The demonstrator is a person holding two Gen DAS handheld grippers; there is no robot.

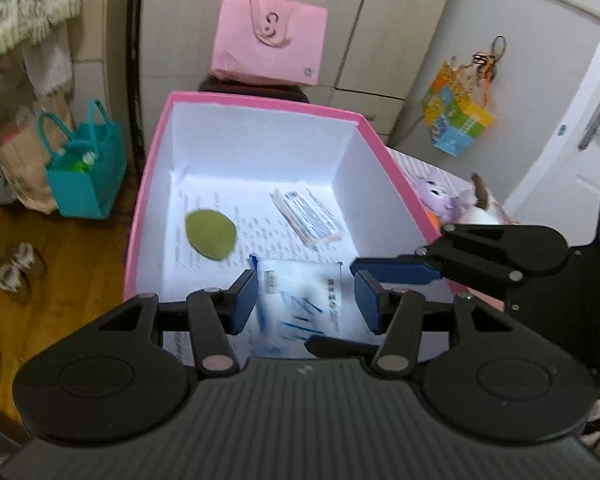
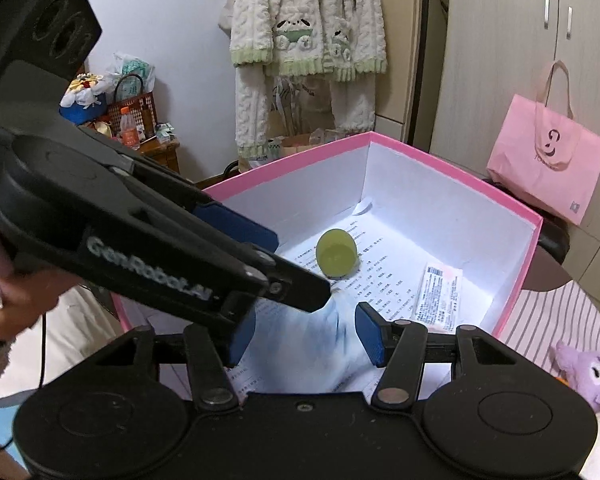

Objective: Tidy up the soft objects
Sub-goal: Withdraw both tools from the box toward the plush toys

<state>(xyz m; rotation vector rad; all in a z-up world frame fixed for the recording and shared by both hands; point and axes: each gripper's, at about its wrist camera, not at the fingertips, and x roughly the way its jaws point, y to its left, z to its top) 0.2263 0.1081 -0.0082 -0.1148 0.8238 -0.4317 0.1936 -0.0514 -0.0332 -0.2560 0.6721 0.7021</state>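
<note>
Now, box: a pink-walled cardboard box (image 1: pixel 148 184) with a white inside sits open-topped, tilted toward both cameras; printed paper lines its floor.
Bedding: a pink-striped sheet (image 2: pixel 548 320) lies just beside the box's right wall.
Pink bag: a pink paper tote (image 1: pixel 270 40) stands behind the box against the cupboards.
Teal bag: a teal tote (image 1: pixel 86 172) stands on the wooden floor left of the box.
Pyjamas: a fluffy white-and-green set (image 2: pixel 308 40) hangs on the wall beyond the box.
Plush toy: a purple plush (image 2: pixel 592 372) lies on the striped sheet outside the box, near its right wall.
White-and-blue packet: a soft plastic packet (image 1: pixel 300 304), blurred, lies on the box floor at the near end, between the fingers of both grippers.
Striped packet: a flat printed packet (image 1: pixel 308 216) rests on the box floor toward the right wall.
Green sponge: an egg-shaped green sponge (image 1: pixel 211 233) sits on the box floor, apart from both packets.
Left gripper: left gripper (image 1: pixel 306 302) has its blue pads spread wide, either side of the white-and-blue packet, not pressing it.
Right gripper: right gripper (image 2: pixel 305 336) likewise stands apart over the same packet, nothing clamped.
</note>
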